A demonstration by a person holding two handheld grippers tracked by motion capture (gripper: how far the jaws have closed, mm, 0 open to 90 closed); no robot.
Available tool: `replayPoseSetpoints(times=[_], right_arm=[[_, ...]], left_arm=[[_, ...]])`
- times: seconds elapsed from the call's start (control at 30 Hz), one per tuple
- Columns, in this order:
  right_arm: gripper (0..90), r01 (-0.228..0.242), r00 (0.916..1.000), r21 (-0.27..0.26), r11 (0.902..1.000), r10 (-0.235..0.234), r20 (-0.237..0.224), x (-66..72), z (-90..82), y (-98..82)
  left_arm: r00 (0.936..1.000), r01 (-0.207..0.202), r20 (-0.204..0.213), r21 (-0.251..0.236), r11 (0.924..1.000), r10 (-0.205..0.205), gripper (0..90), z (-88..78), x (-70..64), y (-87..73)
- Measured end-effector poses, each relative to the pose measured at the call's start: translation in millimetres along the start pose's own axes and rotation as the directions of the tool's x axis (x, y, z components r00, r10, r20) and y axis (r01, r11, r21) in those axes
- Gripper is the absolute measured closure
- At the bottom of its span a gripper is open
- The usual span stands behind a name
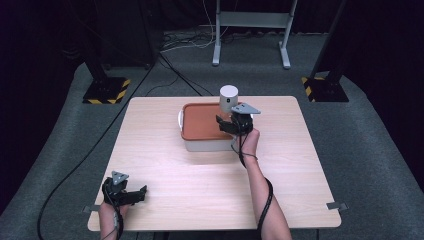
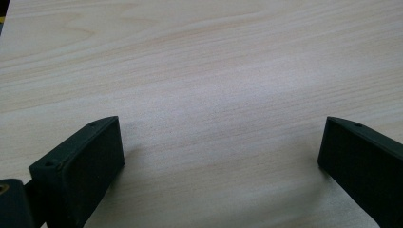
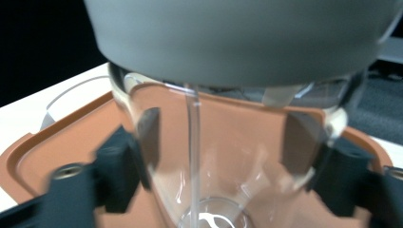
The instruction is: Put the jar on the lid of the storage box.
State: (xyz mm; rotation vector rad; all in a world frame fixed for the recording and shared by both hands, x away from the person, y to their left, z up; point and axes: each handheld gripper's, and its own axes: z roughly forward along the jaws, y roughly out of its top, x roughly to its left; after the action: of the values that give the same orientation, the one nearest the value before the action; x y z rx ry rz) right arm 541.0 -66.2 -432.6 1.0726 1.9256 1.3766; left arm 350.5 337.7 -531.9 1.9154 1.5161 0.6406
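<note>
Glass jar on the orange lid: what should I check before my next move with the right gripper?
1. Glass jar upright on the orange lid: ok.
2. Right gripper jaws on either side of the glass jar: ok.
3. Jaws pressing the glass: cannot tell, they are blurred.
4. Grey cap on the glass jar: ok.
5. Left gripper open over bare table, apart from the container: ok.
</note>
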Motion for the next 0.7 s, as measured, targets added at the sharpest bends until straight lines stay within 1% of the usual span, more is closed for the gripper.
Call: replayPoseSetpoints(times=[0.03, 0.07, 0.1, 0.23, 0.3, 0.37, 0.43, 0.5, 0.6, 0.7], right_arm=[[7.9, -0.003, 0.9999, 0.032, 0.9995, 0.003, -0.013, -0.5, 0.3, 0.5], [3.3, 0.005, 0.9997, 0.064, 0.9979, -0.003, -0.024, 0.0, -0.2, 1.3], [1.1, 0.016, 0.9993, 0.088, 0.9960, -0.013, -0.035, 0.6, -1.2, 2.0], [0.0, 0.041, 0.9984, 0.149, 0.9879, -0.035, -0.044, 0.2, -9.4, 3.8], [0.0, 0.056, 0.9978, 0.158, 0.9859, -0.050, -0.043, -0.5, -14.8, 3.7], [0.0, 0.073, 0.9965, 0.166, 0.9835, -0.064, -0.054, -1.5, -22.0, 3.0], [0.0, 0.091, 0.9952, 0.173, 0.9807, -0.082, -0.054, -2.3, -30.4, 1.6], [0.0, 0.099, 0.9944, 0.178, 0.9790, -0.090, -0.055, -3.3, -39.7, -1.3], [0.0, 0.118, 0.9926, 0.205, 0.9715, -0.110, -0.052, -5.2, -53.5, -8.1], [0.0, 0.122, 0.9924, 0.232, 0.9650, -0.115, -0.043, -7.6, -66.7, -17.6]], left_arm=[[1.0000, 0.000, 0.001, 0.000, 1.0000, 0.000, 1.0, 0.1, 0.0, 0.0], [1.0000, 0.000, 0.001, 0.000, 1.0000, 0.000, 1.0, 0.1, 0.0, 0.1], [1.0000, 0.000, 0.001, 0.000, 1.0000, 0.000, 1.0, 0.1, 0.0, 0.1], [1.0000, 0.000, 0.001, 0.000, 1.0000, 0.000, 1.0, 0.1, 0.0, 0.1], [1.0000, -0.001, 0.001, 0.000, 1.0000, 0.001, 1.0, 0.1, 0.0, 0.1], [1.0000, -0.001, 0.001, 0.000, 1.0000, 0.001, 1.0, 0.1, 0.0, 0.1], [1.0000, 0.000, 0.001, 0.000, 1.0000, 0.000, 1.0, 0.1, 0.0, 0.1], [1.0000, -0.001, 0.001, 0.000, 1.0000, 0.001, 1.0, 0.1, 0.0, 0.1], [1.0000, -0.001, 0.001, 0.000, 1.0000, 0.001, 1.0, 0.1, 0.0, 0.1], [1.0000, 0.000, 0.001, 0.000, 1.0000, 0.000, 1.0, 0.1, 0.0, 0.1]])
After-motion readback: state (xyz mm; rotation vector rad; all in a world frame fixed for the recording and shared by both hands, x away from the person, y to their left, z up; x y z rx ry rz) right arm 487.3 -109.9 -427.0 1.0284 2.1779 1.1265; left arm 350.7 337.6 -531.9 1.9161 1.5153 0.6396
